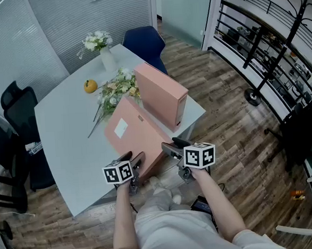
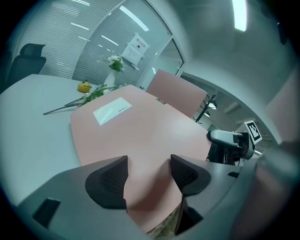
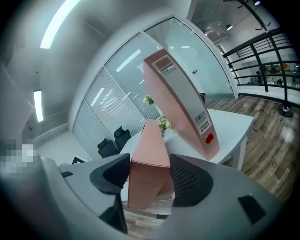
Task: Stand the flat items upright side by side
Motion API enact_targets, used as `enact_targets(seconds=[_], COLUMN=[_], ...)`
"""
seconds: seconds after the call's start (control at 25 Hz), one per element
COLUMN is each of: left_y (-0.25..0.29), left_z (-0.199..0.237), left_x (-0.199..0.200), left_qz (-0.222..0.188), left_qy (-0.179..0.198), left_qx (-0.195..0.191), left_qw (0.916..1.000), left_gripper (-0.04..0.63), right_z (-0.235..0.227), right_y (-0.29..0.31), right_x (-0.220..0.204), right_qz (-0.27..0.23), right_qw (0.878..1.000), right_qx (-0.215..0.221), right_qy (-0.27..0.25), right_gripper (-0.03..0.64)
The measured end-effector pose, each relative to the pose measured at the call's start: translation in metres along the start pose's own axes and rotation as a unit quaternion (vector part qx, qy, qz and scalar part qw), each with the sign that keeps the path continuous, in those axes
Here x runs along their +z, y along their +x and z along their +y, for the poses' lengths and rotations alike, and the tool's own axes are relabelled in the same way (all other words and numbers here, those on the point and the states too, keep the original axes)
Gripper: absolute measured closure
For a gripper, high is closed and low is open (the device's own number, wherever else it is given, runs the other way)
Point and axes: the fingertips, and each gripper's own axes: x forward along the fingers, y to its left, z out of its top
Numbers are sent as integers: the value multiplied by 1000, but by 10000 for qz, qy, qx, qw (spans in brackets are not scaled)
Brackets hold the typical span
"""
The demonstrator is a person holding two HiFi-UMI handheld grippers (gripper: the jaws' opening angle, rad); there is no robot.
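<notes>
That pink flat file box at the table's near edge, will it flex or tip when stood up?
Likely stiff: the pink file box shows flat, straight faces. Narrow spine, so it might tip, though the upright pink box stands unaided.

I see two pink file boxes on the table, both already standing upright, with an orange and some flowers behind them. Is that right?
Not quite. Only one pink file box stands upright. The other box lies with its broad face up at the near edge of the table, as the head view shows. The orange and flowers are indeed behind them.
</notes>
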Motion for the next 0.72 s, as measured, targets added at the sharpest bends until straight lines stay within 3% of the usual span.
enact_targets(seconds=[0.44, 0.72], left_y=[3, 4], left_z=[-8, -8], left_x=[3, 5], left_qz=[-227, -269], left_qy=[-288, -396], left_qx=[-417, -471], left_qw=[9985, 9977], left_gripper=[308, 308], right_z=[15, 20], right_y=[-6, -8], right_x=[13, 18], right_qz=[-6, 2], right_qw=[9976, 9941], right_qx=[-145, -296], right_qy=[-679, -1045], right_gripper=[334, 334])
